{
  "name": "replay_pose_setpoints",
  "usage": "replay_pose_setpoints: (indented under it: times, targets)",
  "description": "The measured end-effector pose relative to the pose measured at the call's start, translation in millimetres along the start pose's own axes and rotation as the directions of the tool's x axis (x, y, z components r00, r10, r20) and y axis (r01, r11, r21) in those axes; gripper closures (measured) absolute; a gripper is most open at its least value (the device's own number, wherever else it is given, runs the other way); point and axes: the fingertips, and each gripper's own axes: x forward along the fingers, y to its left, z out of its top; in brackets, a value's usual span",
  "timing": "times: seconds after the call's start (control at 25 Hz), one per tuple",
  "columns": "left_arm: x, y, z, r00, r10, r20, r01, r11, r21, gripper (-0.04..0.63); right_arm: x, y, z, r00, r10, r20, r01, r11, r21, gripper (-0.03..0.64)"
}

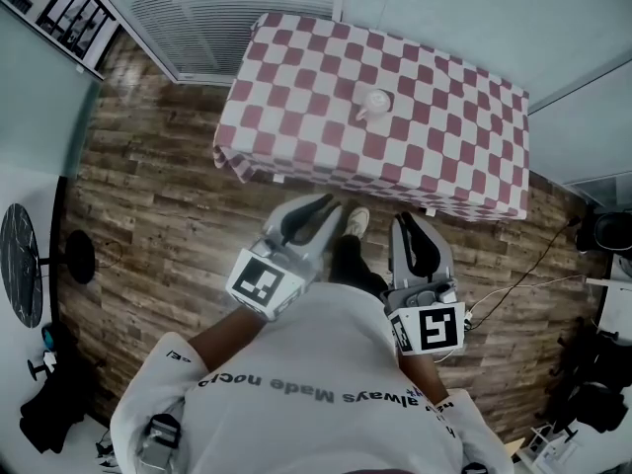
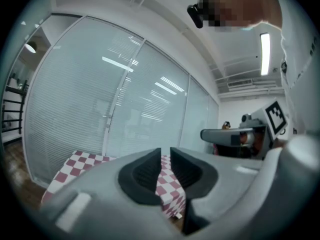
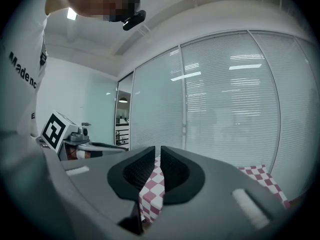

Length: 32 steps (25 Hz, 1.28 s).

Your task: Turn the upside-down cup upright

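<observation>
A white cup [image 1: 374,104] stands upside down, handle to the left, on a table with a red-and-white checked cloth [image 1: 454,126]. Both grippers are held in front of the person's body, over the wooden floor and short of the table's near edge. My left gripper [image 1: 320,206] points toward the table; its jaws show only a thin slit [image 2: 165,156] with nothing in it. Beside it, my right gripper [image 1: 406,222] has its jaws all but touching [image 3: 157,156], also empty. The checked cloth [image 2: 75,161] shows beyond the left jaws. The cup is in neither gripper view.
Glass walls with blinds [image 1: 227,8] stand behind and beside the table. Cables [image 1: 523,284] and dark gear [image 1: 592,403] lie on the floor at the right. A round black stand [image 1: 74,257] and a shelf [image 1: 69,13] are at the left.
</observation>
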Motion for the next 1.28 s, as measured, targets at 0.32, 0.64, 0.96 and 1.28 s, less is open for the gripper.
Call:
replay_pose_setpoints:
  times: [0.32, 0.64, 0.96, 1.28]
  targets:
    - [45, 20, 2, 1.0, 0.001, -0.005, -0.001, 1.0, 0.012, 0.534, 29, -39, -4, 1.0, 0.0, 0.001, 0.0, 1.0, 0.0, 0.581]
    - [108, 42, 21, 1.0, 0.017, 0.007, -0.018, 1.0, 0.026, 0.534, 65, -99, 1, 1.0, 0.008, 0.004, -0.008, 1.0, 0.013, 0.581]
    - [193, 61, 35, 0.999, 0.053, 0.003, -0.053, 0.997, 0.049, 0.534, 106, -180, 9, 0.999, 0.035, 0.011, -0.036, 0.999, 0.026, 0.581]
    - [272, 83, 41, 0.994, 0.105, -0.023, -0.104, 0.994, 0.036, 0.534, 150, -258, 12, 0.997, 0.071, 0.013, -0.071, 0.997, 0.031, 0.581]
